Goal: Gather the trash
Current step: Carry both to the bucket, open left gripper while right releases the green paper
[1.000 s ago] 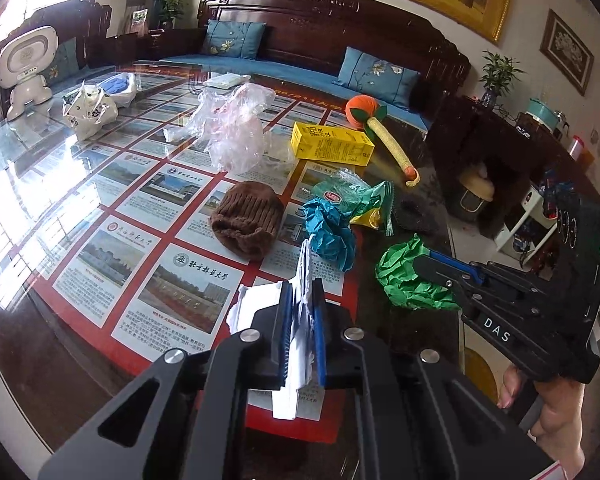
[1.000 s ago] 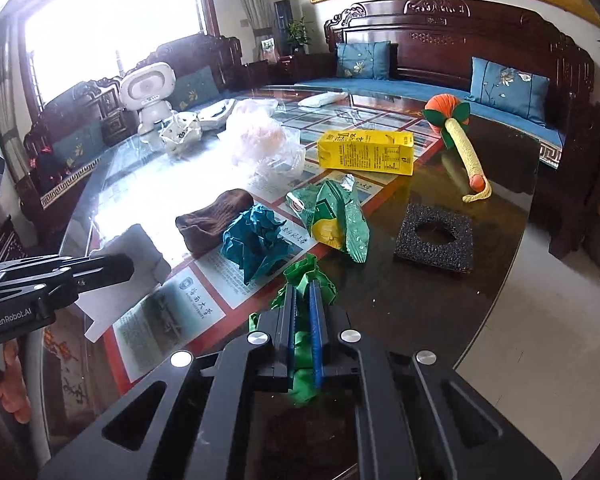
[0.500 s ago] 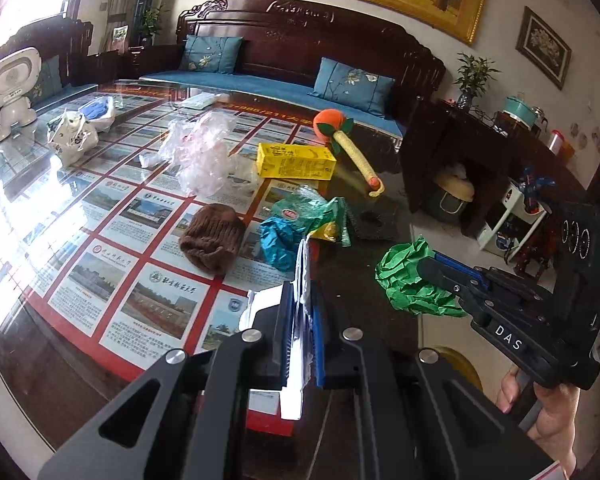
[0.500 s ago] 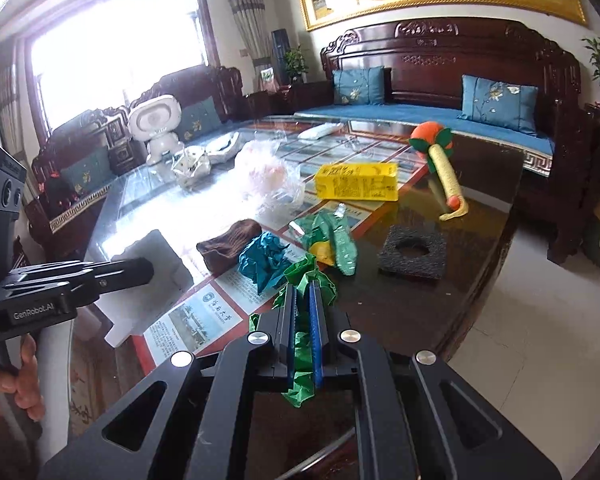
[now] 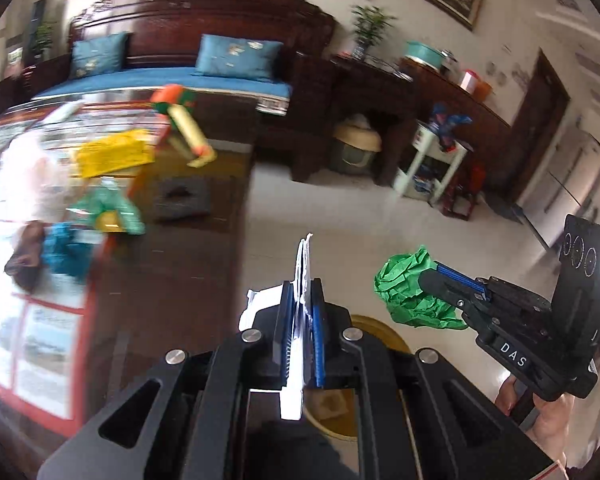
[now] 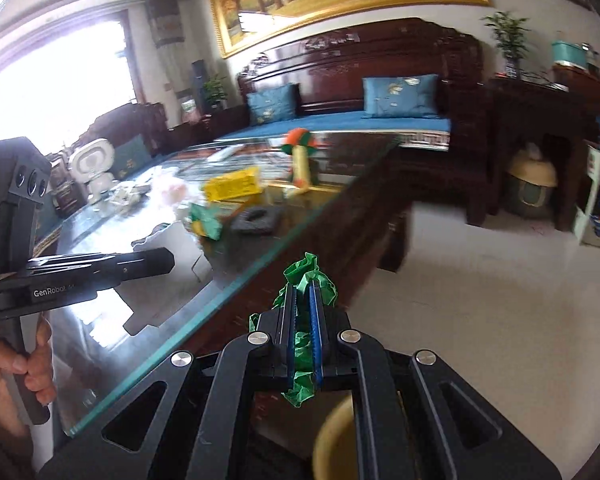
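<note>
My left gripper (image 5: 302, 292) is shut on a white sheet of paper (image 5: 303, 264), held in the air past the table's edge. My right gripper (image 6: 303, 292) is shut on a crumpled green paper ball (image 6: 306, 274); the ball also shows in the left wrist view (image 5: 408, 288), to the right of the white paper. A yellowish round bin (image 5: 376, 330) lies below both grippers, partly hidden by them; its rim also shows in the right wrist view (image 6: 332, 436). A blue paper ball (image 5: 66, 248) and a green snack wrapper (image 5: 108, 208) lie on the table.
The glass-topped dark wood table (image 6: 236, 280) holds a yellow box (image 5: 114, 154), a black foam square (image 5: 182, 198), a brown knit hat (image 5: 24, 256), a clear plastic bag (image 5: 24, 168) and an orange toy (image 5: 184, 120). Pale tiled floor (image 5: 340, 208) lies to the right.
Both grippers have swung right, off the table and over the floor above the bin, each still holding its paper. The table items now sit far left.
</note>
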`<state>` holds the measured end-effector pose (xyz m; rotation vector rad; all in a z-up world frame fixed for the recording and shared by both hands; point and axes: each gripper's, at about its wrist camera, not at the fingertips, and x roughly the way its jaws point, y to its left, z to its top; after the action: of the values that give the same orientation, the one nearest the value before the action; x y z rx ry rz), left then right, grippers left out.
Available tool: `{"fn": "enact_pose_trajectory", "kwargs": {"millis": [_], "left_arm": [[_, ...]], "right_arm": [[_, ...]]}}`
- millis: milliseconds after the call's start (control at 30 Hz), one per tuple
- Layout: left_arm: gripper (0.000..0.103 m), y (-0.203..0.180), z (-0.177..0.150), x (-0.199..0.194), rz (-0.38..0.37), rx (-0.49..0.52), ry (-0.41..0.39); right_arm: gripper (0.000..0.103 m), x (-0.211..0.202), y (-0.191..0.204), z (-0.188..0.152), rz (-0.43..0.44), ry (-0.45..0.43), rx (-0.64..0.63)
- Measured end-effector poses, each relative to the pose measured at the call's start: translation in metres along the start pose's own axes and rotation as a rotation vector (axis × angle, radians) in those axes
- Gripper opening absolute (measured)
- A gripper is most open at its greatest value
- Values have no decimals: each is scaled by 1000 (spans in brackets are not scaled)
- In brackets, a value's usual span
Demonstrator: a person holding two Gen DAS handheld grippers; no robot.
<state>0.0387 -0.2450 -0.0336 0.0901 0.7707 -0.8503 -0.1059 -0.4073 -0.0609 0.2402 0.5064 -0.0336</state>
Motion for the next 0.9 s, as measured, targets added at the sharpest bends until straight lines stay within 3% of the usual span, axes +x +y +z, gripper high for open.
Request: {"fn": "enact_pose_trajectory", "kwargs": {"millis": [200,533,567,633,667,700,900], "left_arm": [[9,-66,-9,69,-124,71,124],[9,-136,-40,158,-196,154,306],[12,-138,-45,162,-199,163,320],[30,-141,-50,168,-193,158,339],[54,-141,-52,170,-189,156,347],[69,-139,-55,170,-184,156,350],[72,-126,-61,170,-139,136,354]], "right_arm": [[7,-29,-59,-35,-110,25,92],[7,-42,-122,-79,-202,88,187],[7,-41,-126,-83,-204,95,198],[7,-40,-133,-89,-208,108,212],[7,-38,-135,-92,-213,114,220],[7,-37,-136,-95,-215,121,226],[7,-21,-141,-104,-200,161,235]]}}
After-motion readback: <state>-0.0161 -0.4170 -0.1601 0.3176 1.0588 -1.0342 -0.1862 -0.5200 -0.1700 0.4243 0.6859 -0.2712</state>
